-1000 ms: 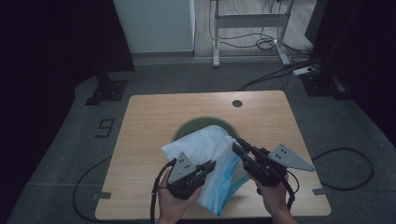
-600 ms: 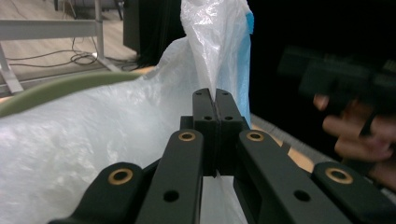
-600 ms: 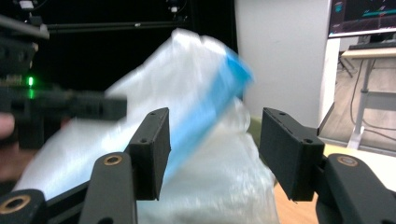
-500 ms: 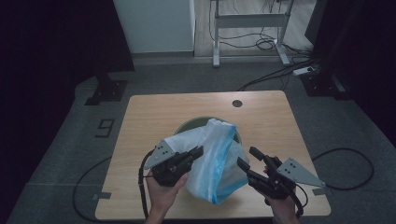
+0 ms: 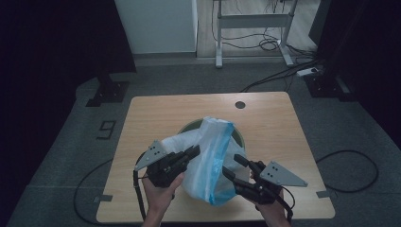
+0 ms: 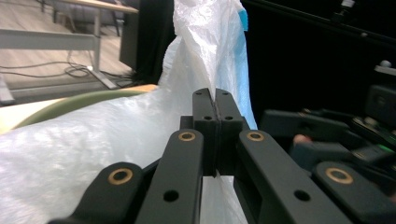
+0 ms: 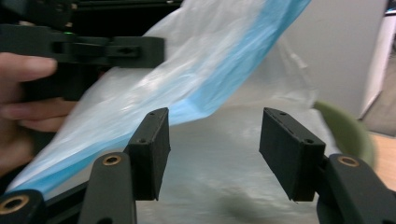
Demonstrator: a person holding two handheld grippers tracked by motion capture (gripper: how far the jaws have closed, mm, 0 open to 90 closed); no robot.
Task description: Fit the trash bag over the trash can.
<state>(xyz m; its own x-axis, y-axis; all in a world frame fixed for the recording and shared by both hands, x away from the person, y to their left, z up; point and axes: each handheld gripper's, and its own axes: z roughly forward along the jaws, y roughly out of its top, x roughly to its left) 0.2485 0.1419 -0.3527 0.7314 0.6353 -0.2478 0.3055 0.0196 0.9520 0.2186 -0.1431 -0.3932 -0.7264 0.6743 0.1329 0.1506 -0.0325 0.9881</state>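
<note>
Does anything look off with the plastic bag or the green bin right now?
Nothing looks spilled or torn. The plastic bag hangs bunched above the green bin, not seated in it; the left gripper pinches its film, and the right gripper is open beside it.

green bowl point(image 5: 239, 137) mostly hidden behind the plastic bag point(image 5: 208, 161) — contents can't be told.

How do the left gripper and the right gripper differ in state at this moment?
The left gripper has its jaws pressed shut on a fold of the white plastic bag; the right gripper has its jaws apart, having just been opening, with nothing pinched between them. The left carries the bag's weight; the right sits free beside the bag's blue edge. Both point at the bag over the green bin.
</note>
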